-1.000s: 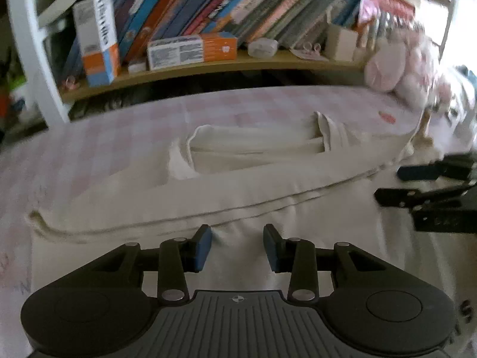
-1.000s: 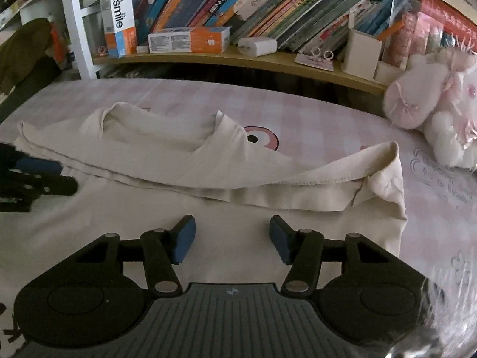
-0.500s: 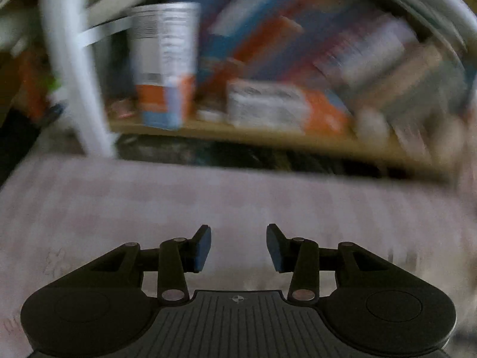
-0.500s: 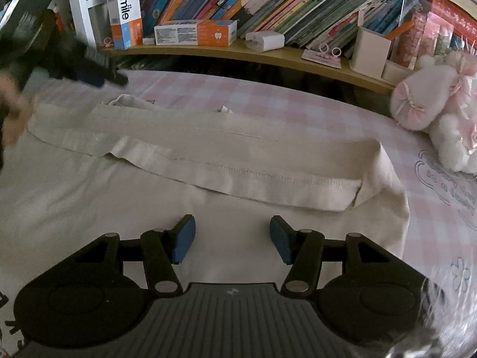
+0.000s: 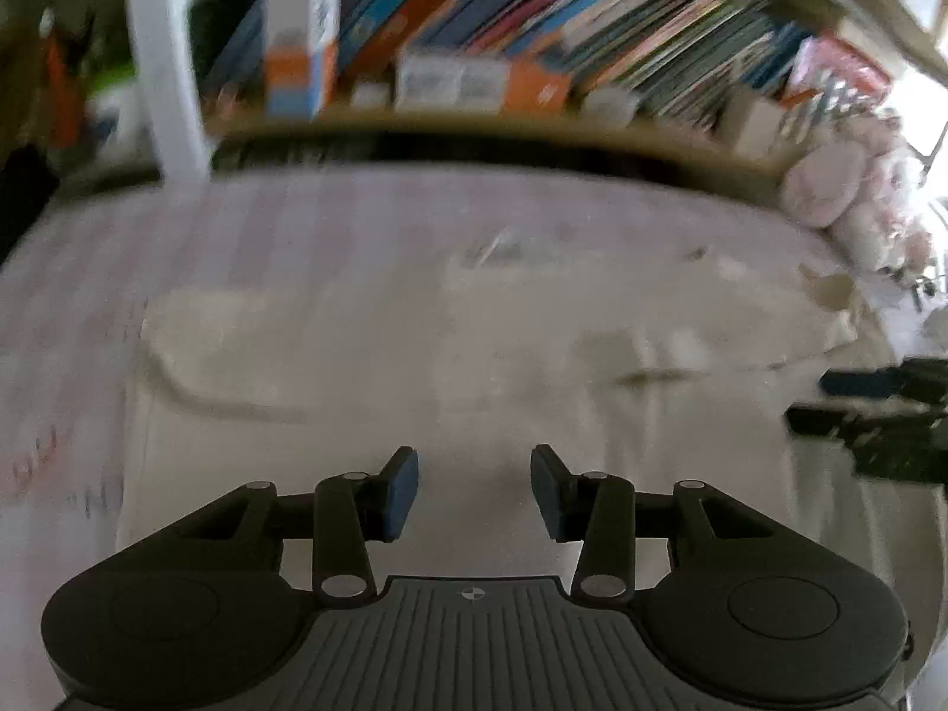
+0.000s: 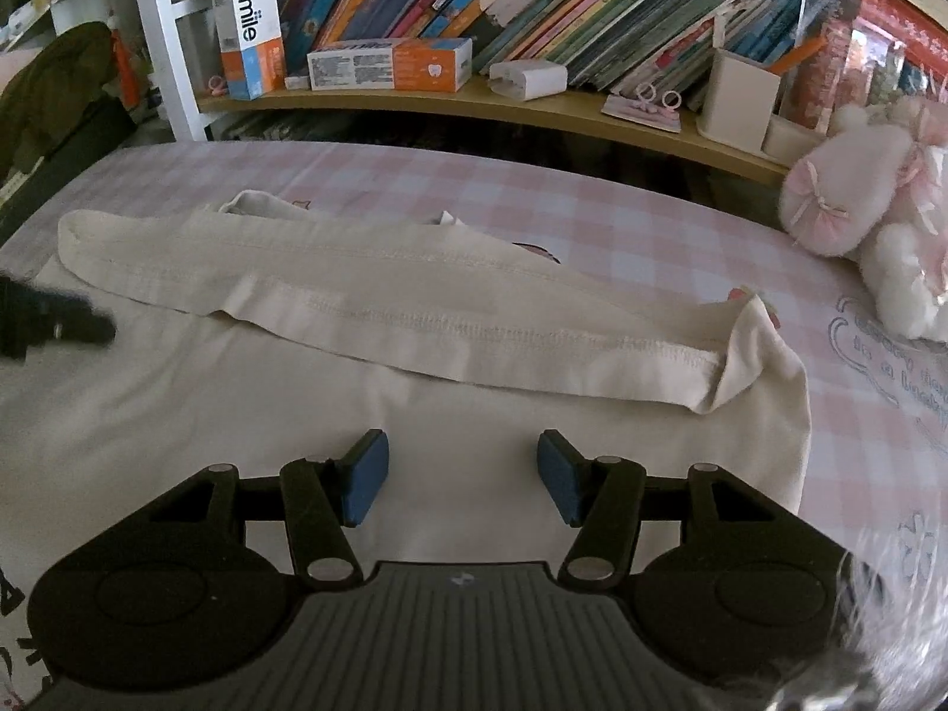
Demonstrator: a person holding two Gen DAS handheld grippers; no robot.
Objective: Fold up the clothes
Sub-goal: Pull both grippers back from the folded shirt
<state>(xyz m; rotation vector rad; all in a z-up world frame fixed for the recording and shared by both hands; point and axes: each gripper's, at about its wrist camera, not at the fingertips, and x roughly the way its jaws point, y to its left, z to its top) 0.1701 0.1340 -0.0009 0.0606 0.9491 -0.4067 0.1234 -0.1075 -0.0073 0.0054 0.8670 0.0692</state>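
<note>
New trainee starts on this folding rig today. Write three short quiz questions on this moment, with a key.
1. True or false: the right gripper holds the garment.
2. What lies on the sheet at the far right: A a pillow, B a plush toy, C a book?
3. What is printed on the upright box on the shelf?

Key: 1 false, its fingers stand apart, empty. 2 B. 3 usmile.

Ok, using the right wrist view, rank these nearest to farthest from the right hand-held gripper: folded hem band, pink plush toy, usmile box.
From the right hand-held gripper:
1. Beige garment's folded hem band, just ahead.
2. Pink plush toy, far right.
3. White-and-orange usmile box, shelf, upper left.
</note>
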